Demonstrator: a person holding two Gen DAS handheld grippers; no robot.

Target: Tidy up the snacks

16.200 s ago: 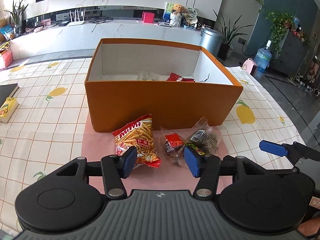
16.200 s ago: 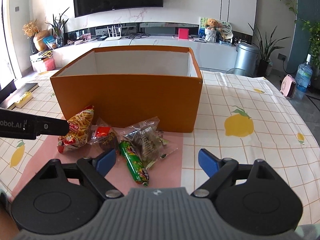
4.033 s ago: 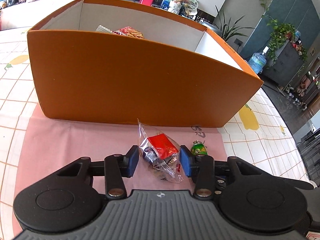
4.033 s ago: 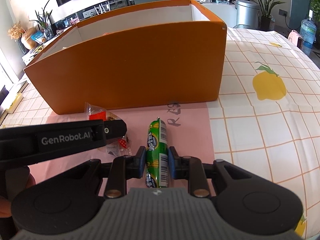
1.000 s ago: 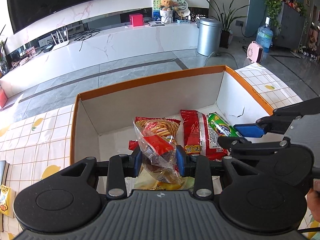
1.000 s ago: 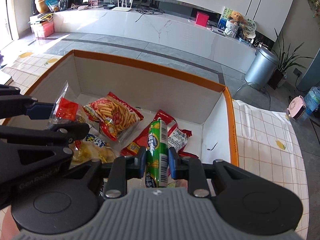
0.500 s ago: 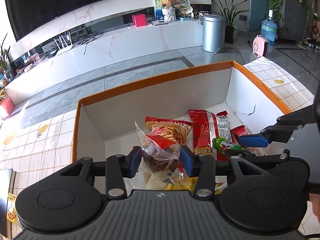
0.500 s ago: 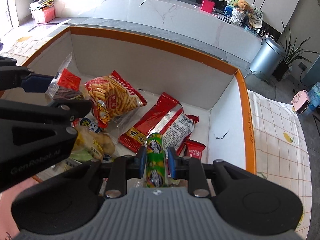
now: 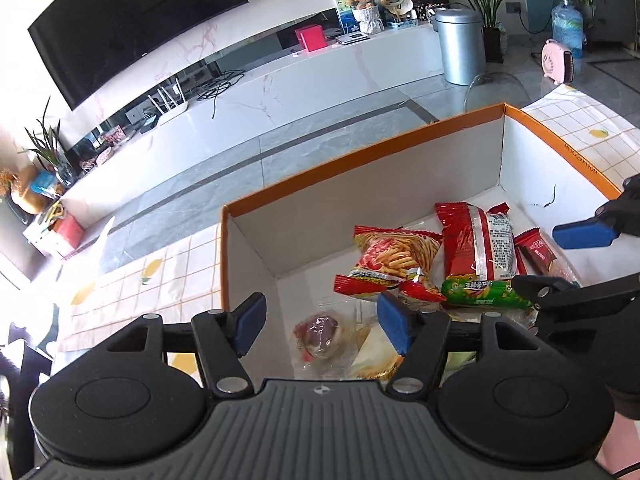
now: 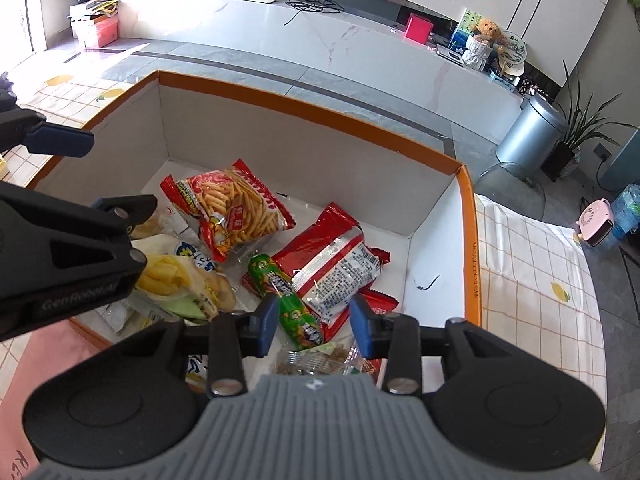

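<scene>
Your work surface is a table under a white checked tablecloth printed with yellow lemons [image 10: 536, 280]. Directly on it you have:
- one pink flat mat [image 10: 16, 364], at the near left corner of the box;
- one orange cardboard box with white inner walls [image 10: 312, 152], open-topped, its near wall resting on the mat.

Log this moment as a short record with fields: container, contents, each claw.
container: orange box, open top, white inside
contents: red fries bag, red-and-silver packet, green sausage stick, clear-wrapped cake, yellow chips bag
left claw: open, jaws just widened, cake lying below them
right claw: open, jaws just widened, sausage stick lying in the box, pads clear
</scene>
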